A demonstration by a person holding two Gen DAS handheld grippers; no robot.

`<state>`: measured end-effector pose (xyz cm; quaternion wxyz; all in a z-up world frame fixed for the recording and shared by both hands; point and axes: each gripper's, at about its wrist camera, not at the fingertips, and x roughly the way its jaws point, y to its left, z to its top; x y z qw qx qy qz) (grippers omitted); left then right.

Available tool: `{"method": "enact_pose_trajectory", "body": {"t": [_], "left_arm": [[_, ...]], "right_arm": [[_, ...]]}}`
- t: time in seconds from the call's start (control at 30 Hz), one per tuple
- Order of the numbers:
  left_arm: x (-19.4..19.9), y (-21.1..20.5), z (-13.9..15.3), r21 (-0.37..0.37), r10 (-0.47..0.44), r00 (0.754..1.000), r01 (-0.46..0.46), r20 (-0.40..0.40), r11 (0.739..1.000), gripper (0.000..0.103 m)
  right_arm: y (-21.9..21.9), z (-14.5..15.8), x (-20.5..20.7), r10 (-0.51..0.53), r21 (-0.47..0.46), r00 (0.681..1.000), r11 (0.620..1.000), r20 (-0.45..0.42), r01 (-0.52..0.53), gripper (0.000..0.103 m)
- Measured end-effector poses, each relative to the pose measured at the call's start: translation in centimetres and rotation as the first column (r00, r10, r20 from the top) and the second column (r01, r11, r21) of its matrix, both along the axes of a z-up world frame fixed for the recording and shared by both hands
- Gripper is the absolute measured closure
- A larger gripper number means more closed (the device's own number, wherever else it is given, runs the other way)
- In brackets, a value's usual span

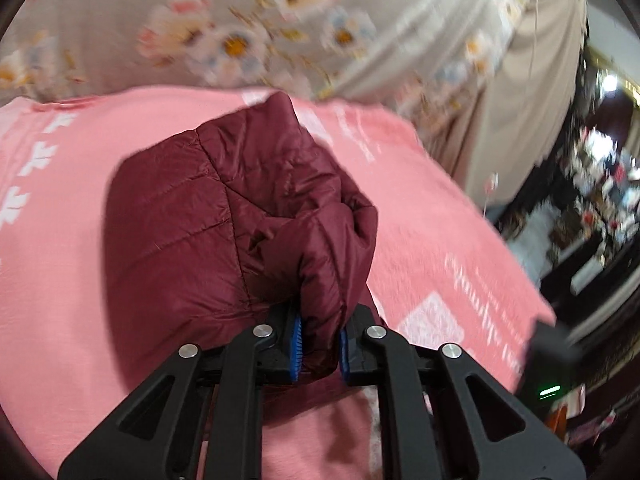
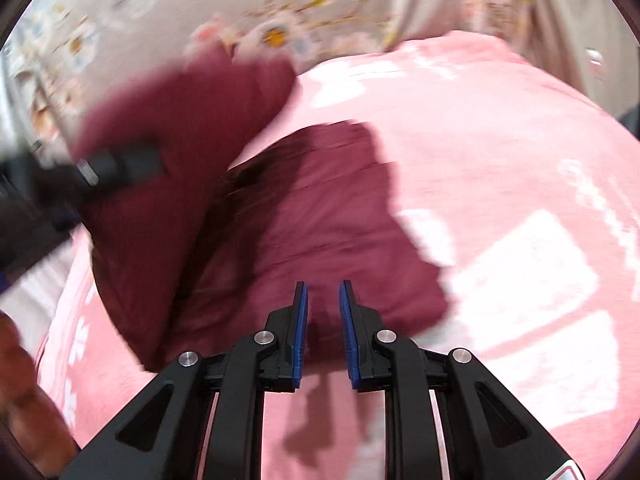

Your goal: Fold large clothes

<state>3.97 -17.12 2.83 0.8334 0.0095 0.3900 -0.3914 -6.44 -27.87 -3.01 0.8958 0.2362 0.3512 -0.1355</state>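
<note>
A maroon quilted puffer jacket [image 1: 224,216] lies on a pink blanket [image 1: 60,240]. My left gripper [image 1: 320,344] is shut on a bunched fold of the jacket and holds it raised above the blanket. In the right wrist view the jacket [image 2: 312,216] spreads on the pink blanket [image 2: 500,140], with its left part lifted. My right gripper [image 2: 323,312] hovers over the jacket's near edge, its blue pads [image 2: 301,320] slightly apart with nothing between them. The left gripper [image 2: 112,168] shows at the far left, blurred.
A beige floral sheet [image 1: 248,32] covers the bed beyond the blanket. A beige curtain [image 1: 532,92] hangs at the right, with dark cluttered furniture [image 1: 592,208] past the bed's right edge. Both views are motion-blurred.
</note>
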Motion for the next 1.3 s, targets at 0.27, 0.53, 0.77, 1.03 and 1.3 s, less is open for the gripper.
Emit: {"method": "enact_pose_trajectory", "body": {"t": [0.27, 0.53, 0.77, 1.03, 1.3], "left_arm": [[-0.4, -5.0, -6.4, 0.129, -0.040, 0.996, 0.050, -0.080, 0.990, 0.091], [-1.3, -5.5, -7.9, 0.160, -0.054, 0.996, 0.065, -0.073, 0.985, 0.088], [-2.1, -0.4, -0.3, -0.049, -0.107, 0.992, 0.104, -0.059, 0.993, 0.041], [7.9, 5.3, 7.2, -0.059, 0.293, 0.953, -0.290, 0.070, 0.955, 0.029], [16.3, 5.7, 4.5, 0.034, 0.435, 0.900, -0.434, -0.041, 0.900, 0.029]], "right_arm": [[-3.8, -0.8, -2.3, -0.087, -0.004, 0.996, 0.996, -0.005, 0.087, 0.085], [-5.5, -1.3, -2.2, -0.095, 0.020, 0.995, 0.995, -0.009, 0.095, 0.085], [-6.9, 1.7, -1.7, -0.076, 0.019, 0.997, 0.997, 0.027, 0.075, 0.085], [-9.9, 9.6, 5.1, -0.081, 0.182, 0.985, 0.982, 0.154, 0.052, 0.054], [-11.4, 7.5, 15.9, -0.203, 0.291, 0.979, 0.936, -0.015, 0.198, 0.039]]}}
